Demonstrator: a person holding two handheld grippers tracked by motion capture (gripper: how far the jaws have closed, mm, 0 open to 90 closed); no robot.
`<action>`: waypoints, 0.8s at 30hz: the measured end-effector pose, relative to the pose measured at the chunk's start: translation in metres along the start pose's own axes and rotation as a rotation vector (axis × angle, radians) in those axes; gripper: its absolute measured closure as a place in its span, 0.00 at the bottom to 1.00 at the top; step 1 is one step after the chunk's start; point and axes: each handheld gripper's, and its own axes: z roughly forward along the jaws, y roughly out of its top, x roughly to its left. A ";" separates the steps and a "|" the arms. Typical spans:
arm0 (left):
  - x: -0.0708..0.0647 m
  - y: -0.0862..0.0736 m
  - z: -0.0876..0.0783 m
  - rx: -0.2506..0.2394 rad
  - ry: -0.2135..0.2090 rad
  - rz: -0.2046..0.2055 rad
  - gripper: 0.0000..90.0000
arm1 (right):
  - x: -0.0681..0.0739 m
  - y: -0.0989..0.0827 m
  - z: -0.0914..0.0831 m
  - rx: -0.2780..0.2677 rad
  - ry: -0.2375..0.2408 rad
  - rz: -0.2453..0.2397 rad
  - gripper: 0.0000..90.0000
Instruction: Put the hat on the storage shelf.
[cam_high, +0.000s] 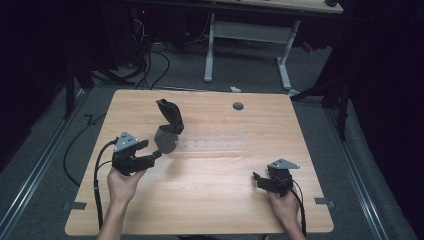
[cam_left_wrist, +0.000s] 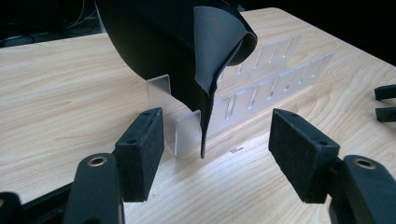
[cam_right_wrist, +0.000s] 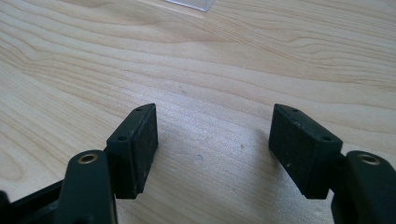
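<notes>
Two pads (cam_left_wrist: 140, 154) flanking black sheet (cam_left_wrist: 205, 93), clear rack (cam_left_wrist: 261, 88)

worktop (cam_high: 210, 200): light wood, small grey round spot far right of middle | dark bendy sheet (cam_high: 169, 127): stands left of middle, curled at the top | left hand-held gripper (cam_high: 150, 150): jaws apart, just beside the sheet | right hand-held gripper (cam_high: 257, 180): near right, well apart from the sheet

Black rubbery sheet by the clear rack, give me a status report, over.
Left gripper open, pads clear of the black sheet. Sheet stands curled in the clear slotted rack. Right gripper open over bare table. Nothing in the way.
</notes>
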 end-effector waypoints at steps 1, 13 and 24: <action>0.000 0.000 -0.001 -0.002 -0.002 -0.002 0.40 | 0.000 0.000 0.000 0.000 0.000 0.000 0.37; -0.001 -0.004 -0.012 -0.016 -0.008 -0.005 0.40 | 0.000 0.000 0.000 0.000 0.000 0.000 0.37; 0.002 -0.010 -0.020 -0.008 0.002 -0.010 0.40 | 0.000 0.000 0.000 -0.001 0.001 -0.003 0.37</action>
